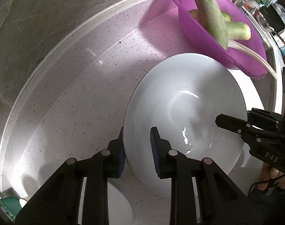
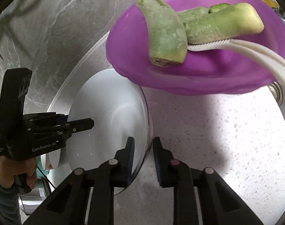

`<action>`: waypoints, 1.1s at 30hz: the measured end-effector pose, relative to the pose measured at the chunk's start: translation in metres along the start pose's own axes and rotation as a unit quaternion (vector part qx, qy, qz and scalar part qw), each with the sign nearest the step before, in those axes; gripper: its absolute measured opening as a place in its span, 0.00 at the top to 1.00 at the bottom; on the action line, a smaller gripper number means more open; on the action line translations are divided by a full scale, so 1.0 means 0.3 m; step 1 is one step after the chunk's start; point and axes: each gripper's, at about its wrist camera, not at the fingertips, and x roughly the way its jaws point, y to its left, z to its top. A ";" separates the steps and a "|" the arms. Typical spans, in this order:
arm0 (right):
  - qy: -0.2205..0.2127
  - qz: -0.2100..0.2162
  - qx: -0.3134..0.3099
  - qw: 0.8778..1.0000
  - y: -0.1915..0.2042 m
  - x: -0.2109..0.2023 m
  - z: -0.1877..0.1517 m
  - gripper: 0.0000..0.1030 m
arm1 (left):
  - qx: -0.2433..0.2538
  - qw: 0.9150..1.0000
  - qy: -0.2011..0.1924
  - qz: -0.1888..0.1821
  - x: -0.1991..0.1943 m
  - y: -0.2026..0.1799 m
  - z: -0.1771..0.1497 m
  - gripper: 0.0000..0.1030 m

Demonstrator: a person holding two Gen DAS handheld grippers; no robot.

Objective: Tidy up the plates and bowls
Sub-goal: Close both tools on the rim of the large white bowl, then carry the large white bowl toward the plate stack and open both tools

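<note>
Speckled sink basin [image 1: 71, 86] holds my white bowl [image 1: 183, 97] at lower right, left tongs [image 1: 137, 150] and right tongs [image 2: 142, 159] clamping opposite rims to lift it level.

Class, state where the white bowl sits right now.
The white bowl lies in the speckled sink, beside the purple bowl, between the left gripper and right gripper.

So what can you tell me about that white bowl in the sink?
The white bowl is glossy, ceramic-looking, wide and shallow, empty apart from wet glints. It sits tilted in the speckled sink, just below the purple bowl. The left tongs pinch its near rim, and the right tongs grip the opposite rim.
</note>
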 end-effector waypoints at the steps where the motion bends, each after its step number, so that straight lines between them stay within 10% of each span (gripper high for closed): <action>1: 0.000 0.000 0.000 1.000 0.007 0.007 0.009 0.79 | -0.001 1.000 -0.001 0.005 0.000 0.005 -0.003 0.82; 19: 0.007 -0.011 -0.005 1.000 0.056 0.006 0.036 0.84 | -0.056 0.998 -0.010 -0.001 -0.061 -0.005 -0.095 0.88; 33: 0.025 -0.021 -0.028 0.999 0.011 -0.195 -0.135 0.84 | -0.039 0.999 -0.008 -0.034 -0.209 -0.249 -0.308 0.88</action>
